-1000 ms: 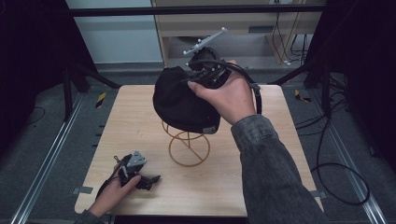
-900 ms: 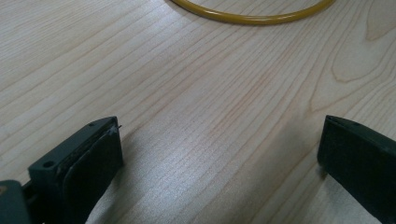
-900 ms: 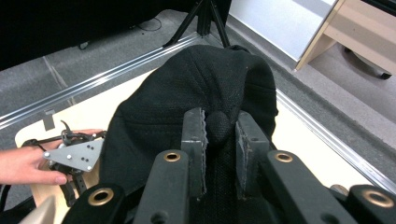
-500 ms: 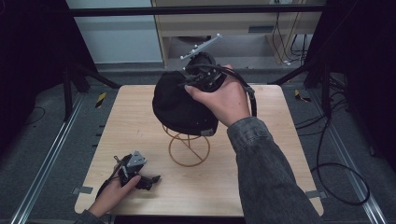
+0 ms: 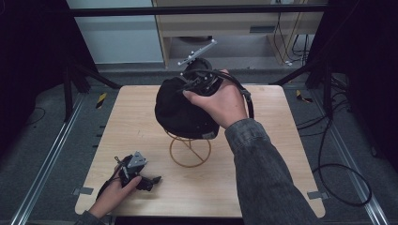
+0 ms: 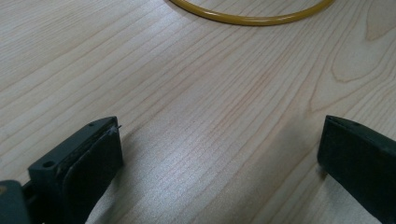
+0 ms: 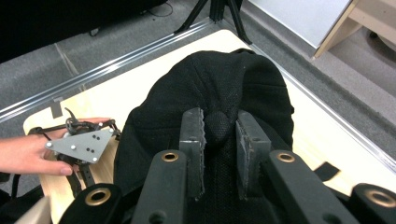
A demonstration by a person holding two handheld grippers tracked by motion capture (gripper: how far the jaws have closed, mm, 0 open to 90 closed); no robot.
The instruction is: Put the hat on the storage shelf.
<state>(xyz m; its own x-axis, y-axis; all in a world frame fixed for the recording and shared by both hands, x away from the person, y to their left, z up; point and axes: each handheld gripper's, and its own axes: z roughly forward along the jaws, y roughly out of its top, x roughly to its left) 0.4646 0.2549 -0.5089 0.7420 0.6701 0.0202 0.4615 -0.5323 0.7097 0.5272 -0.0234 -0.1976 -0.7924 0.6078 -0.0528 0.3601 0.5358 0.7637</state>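
So we've got one black cap [image 5: 180, 110] sitting on top of one yellow wire stand [image 5: 189, 151], about mid tabletop [image 5: 281, 154]. Two grippers in play, one per hand. The right gripper [image 5: 199, 79] is up on the far side of the cap, and in the right gripper view its jaws are pinched on a fold of the cap's fabric [image 7: 219, 126], right near the crown, with the fold bunched up between the two pads. The right hand [image 5: 220, 101] wraps around the gripper body, grey sleeve coming in from the bottom right.

The left gripper [image 5: 141, 178] lies low at the near left corner of the tabletop, well apart from the cap, held by the left hand [image 5: 112, 197]. In the left gripper view its jaws stand wide apart with nothing between them but bare wood, and we can see one curve of the stand's yellow base ring [image 6: 252, 18] farther off.
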